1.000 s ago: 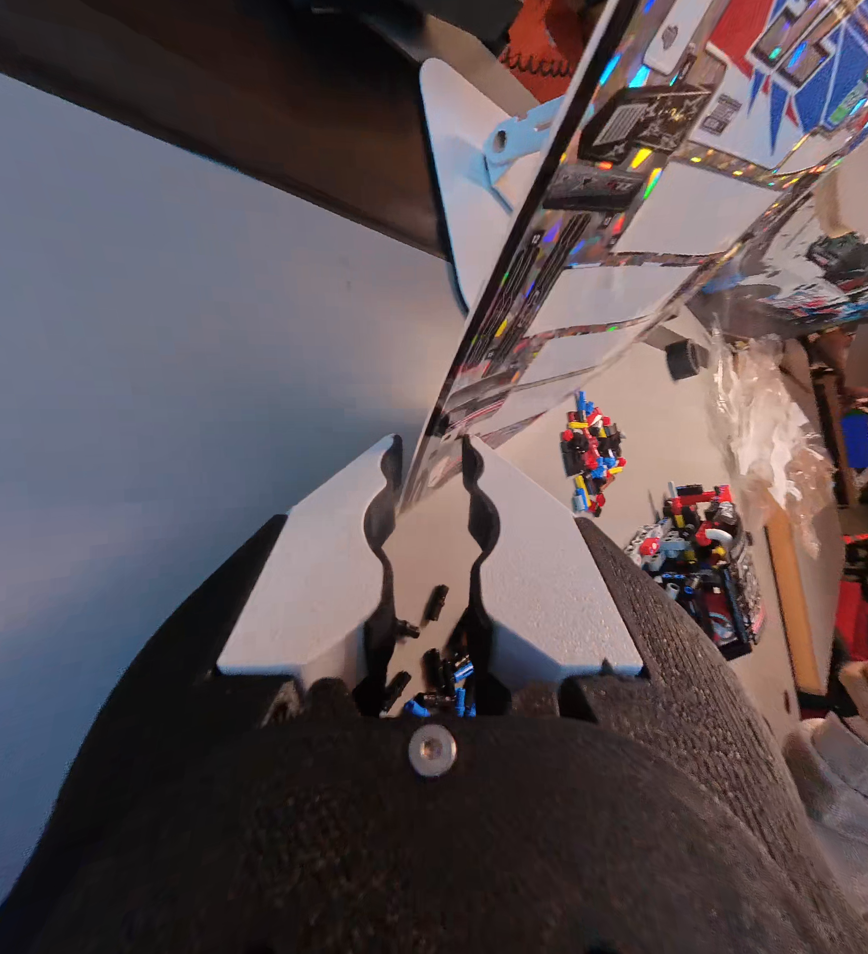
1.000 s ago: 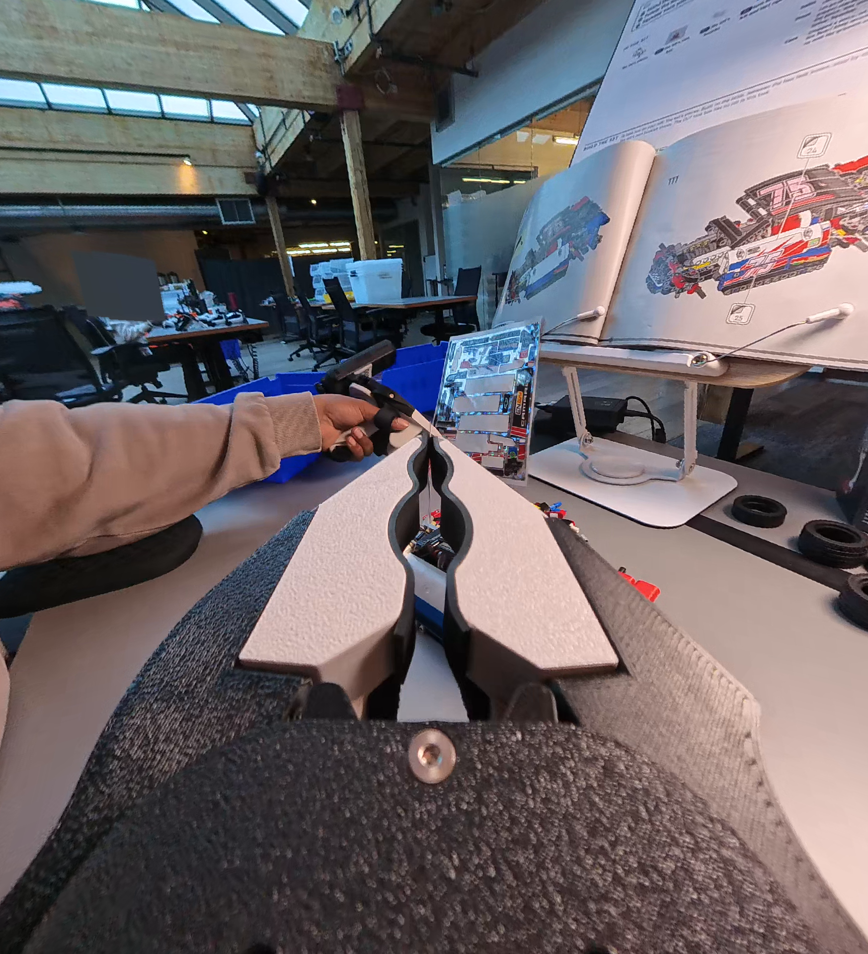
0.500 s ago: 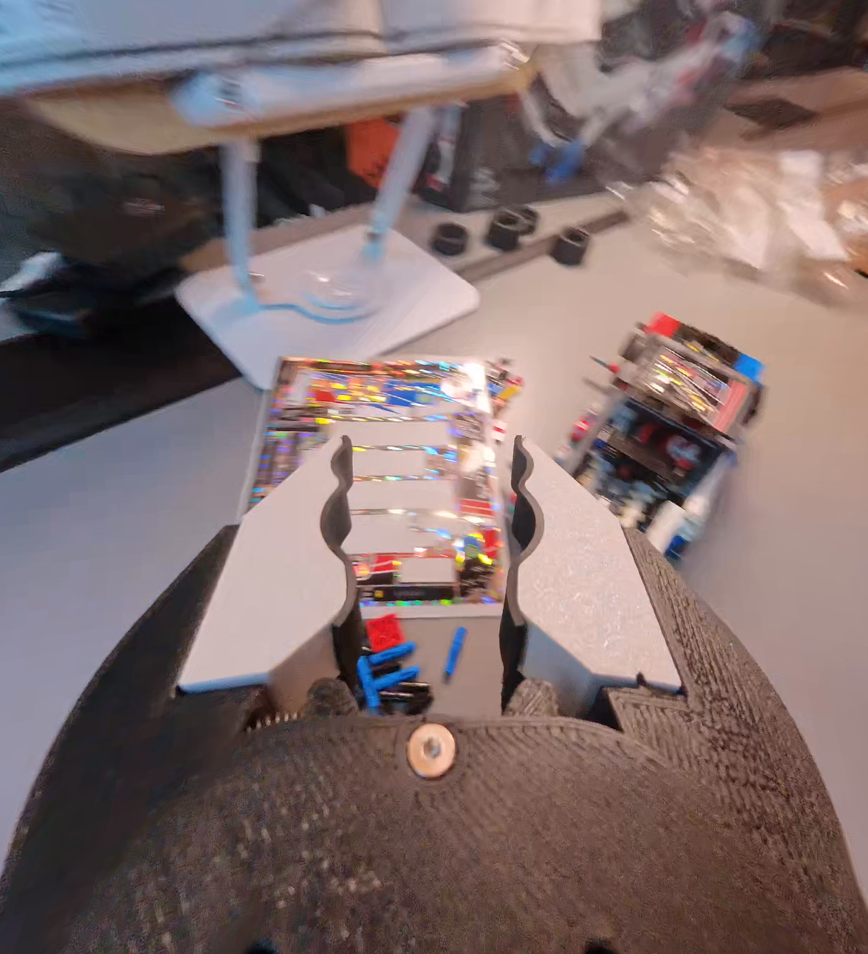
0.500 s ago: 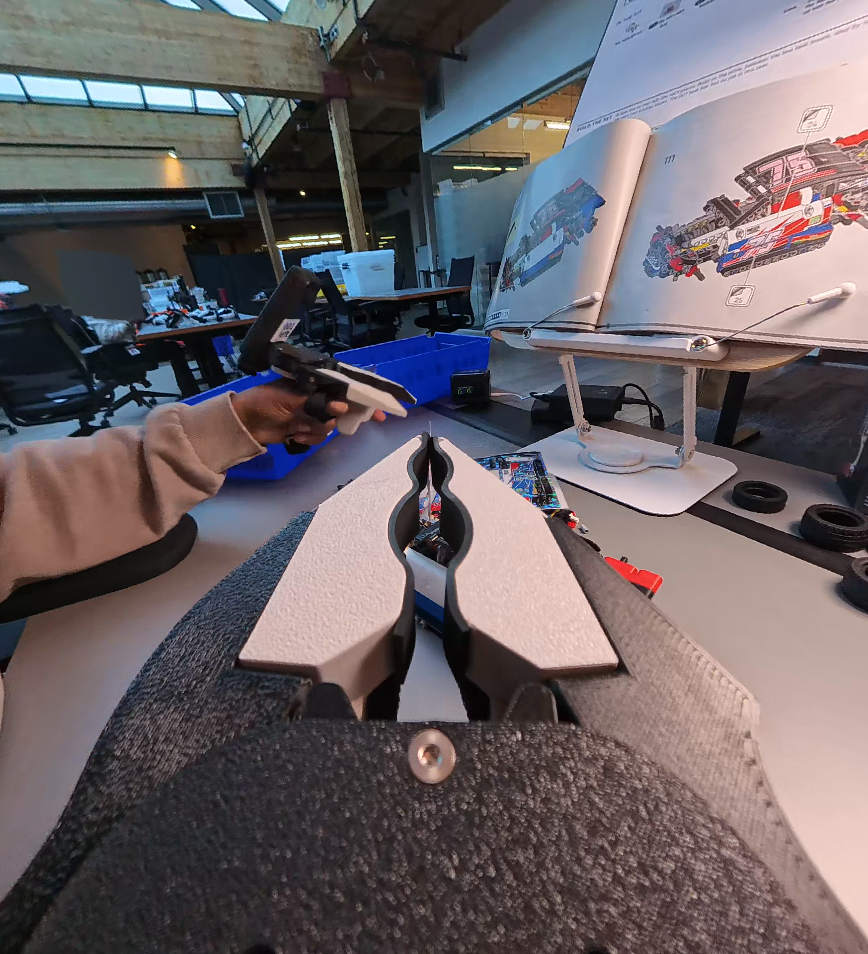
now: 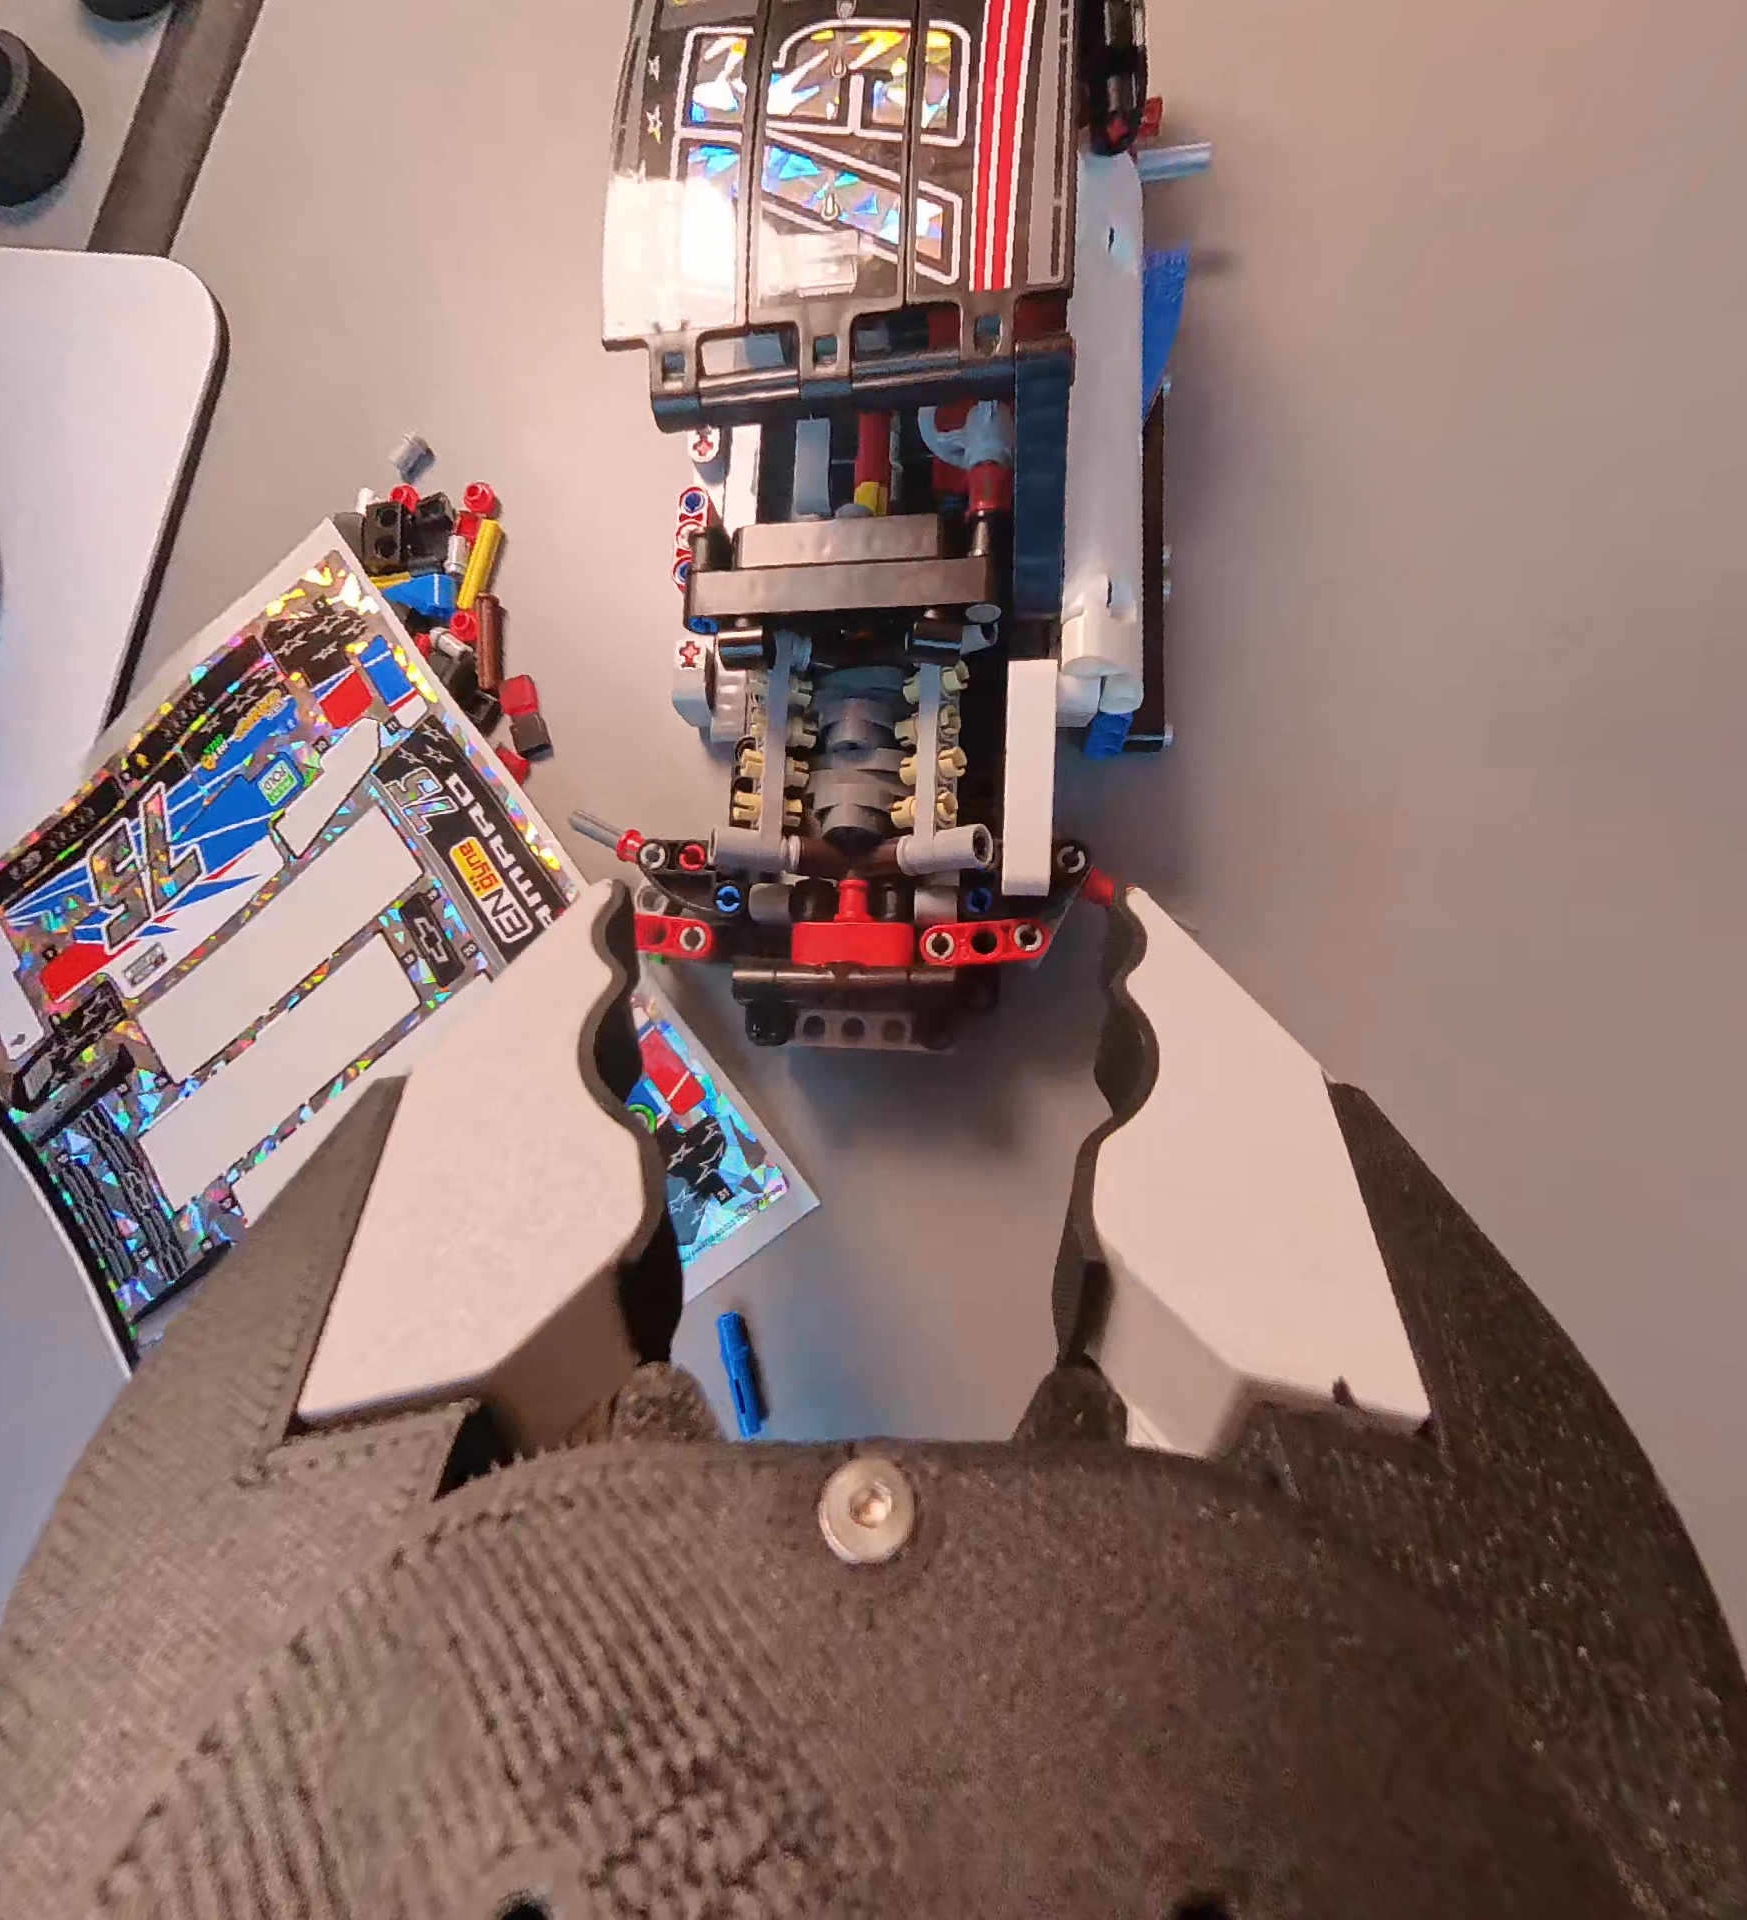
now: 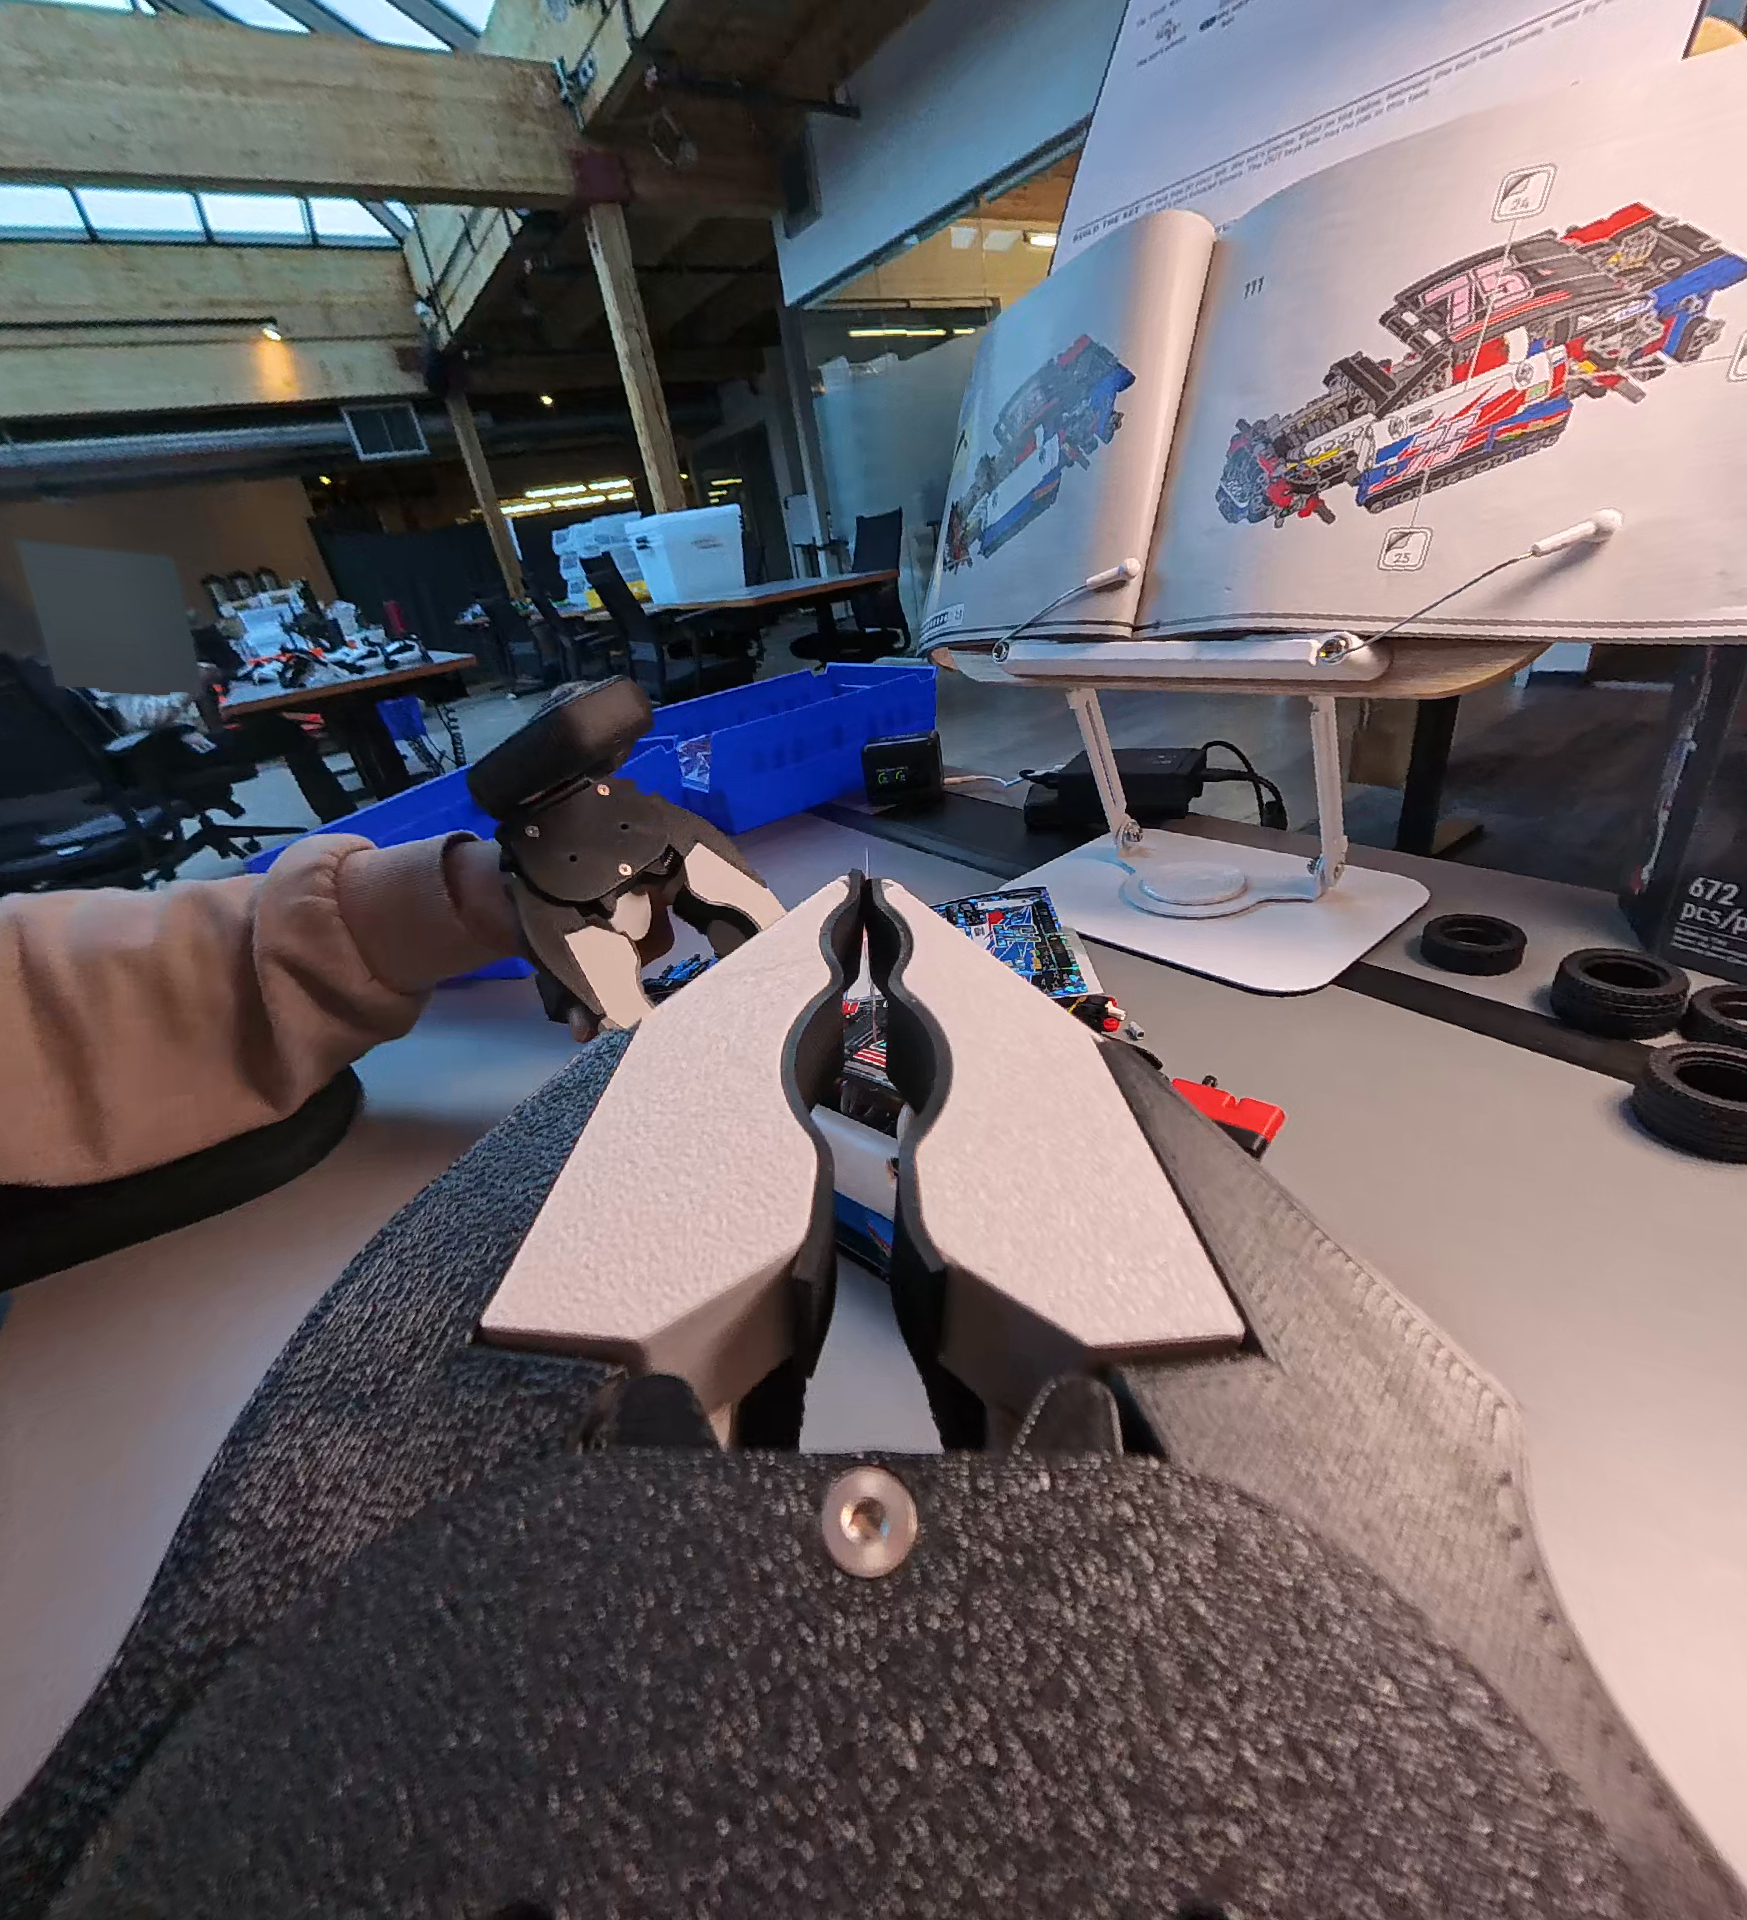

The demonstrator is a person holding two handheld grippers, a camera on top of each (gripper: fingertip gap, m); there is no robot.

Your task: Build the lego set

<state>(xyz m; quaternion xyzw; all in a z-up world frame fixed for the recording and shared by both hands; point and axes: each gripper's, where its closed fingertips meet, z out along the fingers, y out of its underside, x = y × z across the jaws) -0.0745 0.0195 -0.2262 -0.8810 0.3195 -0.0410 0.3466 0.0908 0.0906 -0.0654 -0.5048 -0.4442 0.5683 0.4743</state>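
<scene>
The partly built lego car (image 5: 879, 582) lies on the grey table, its red front end toward me. My left gripper (image 5: 869, 914) is open and empty, pointing down just above that front end; it also shows in the right wrist view (image 6: 666, 935). The holographic sticker sheet (image 5: 225, 894) lies flat to the car's left, partly under my left finger (image 5: 495, 1122). My right gripper (image 6: 866, 894) is shut on a thin sticker seen edge-on, held above the car (image 6: 864, 1070), which shows through the finger gap.
A pile of small loose parts (image 5: 453, 582) lies between sheet and car, and a blue pin (image 5: 741, 1361) beneath the left gripper. The open instruction book (image 6: 1471, 416) rests on a white stand (image 6: 1243, 904). Black tyres (image 6: 1617, 992) line the right. A blue bin (image 6: 796, 727) stands behind. My right fingertips sit around 25 centimetres from my left ones. The blue pin (image 5: 741, 1361) is about 10 centimetres from my left fingertips.
My left gripper let go of the sticker sheet, which now lies flat on the table. It swung down over the car and opened wider. My right gripper has stayed shut and barely moved.
</scene>
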